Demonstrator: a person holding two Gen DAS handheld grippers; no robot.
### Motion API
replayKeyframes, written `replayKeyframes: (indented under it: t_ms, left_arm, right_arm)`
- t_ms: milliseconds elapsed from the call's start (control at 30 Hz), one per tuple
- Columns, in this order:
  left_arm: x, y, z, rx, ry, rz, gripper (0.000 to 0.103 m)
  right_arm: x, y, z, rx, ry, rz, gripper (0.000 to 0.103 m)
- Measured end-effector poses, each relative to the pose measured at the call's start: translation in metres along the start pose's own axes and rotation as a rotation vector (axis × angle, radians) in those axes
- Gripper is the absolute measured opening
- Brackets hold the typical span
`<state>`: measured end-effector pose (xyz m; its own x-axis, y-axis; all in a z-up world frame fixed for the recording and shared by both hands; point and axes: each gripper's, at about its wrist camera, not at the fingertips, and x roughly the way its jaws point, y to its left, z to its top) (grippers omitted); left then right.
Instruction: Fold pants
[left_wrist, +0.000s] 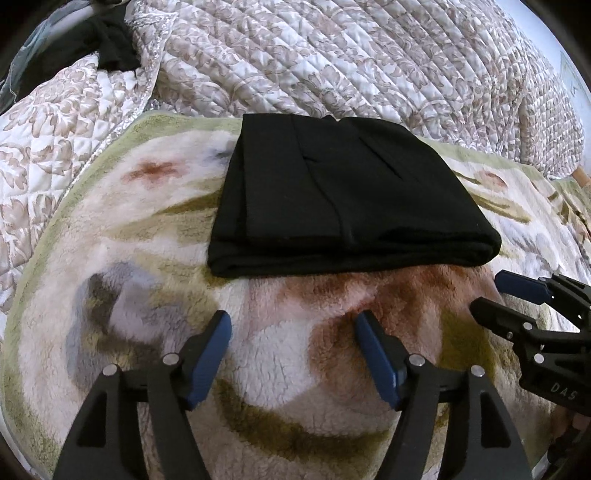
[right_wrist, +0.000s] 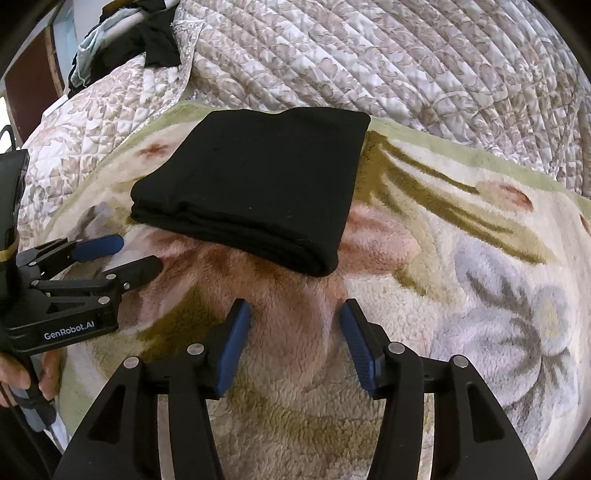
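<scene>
Hovering over a fluffy flowered blanket (left_wrist: 110, 229), I hold my left gripper (left_wrist: 293, 325) with its jaws spread wide, nothing but pale fleece between the two blue pads (left_wrist: 207, 358). The black pants (left_wrist: 343, 192) lie just ahead of me, folded into a thick, neat rectangle with its doubled edge facing my fingertips, and I touch no part of them. My right gripper (right_wrist: 295, 310) sits beside the left one, also pointing down at the blanket, its jaws apart as well and empty; from its own camera the folded pants (right_wrist: 255, 184) rest a little up and to the left, their near corner close to the pads but clear of them. Each tool shows up in the other's view: the right one pokes in from the right edge of the left camera (left_wrist: 491, 291), and the left one reaches in from the left edge of the right camera (right_wrist: 142, 254), with a hand (right_wrist: 22, 373) wrapped around its handle. Behind the blanket a quilted bedspread (left_wrist: 351, 62) with a leafy beige pattern covers the rest of the bed, and a dark heap of clothes (right_wrist: 147, 40) lies at its far left corner.
</scene>
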<state>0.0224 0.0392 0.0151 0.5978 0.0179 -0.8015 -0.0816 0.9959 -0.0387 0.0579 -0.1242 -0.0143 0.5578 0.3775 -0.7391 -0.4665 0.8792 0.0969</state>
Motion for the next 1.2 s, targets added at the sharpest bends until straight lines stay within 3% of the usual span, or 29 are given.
replayKeyframes:
  t_ms: [1200]
  left_arm:
    - [0.0019,-0.0021,-0.001,0.004,0.005,-0.025,0.082]
  right_arm:
    - [0.001,0.0,-0.0012,-0.006,-0.023,0.001,0.059]
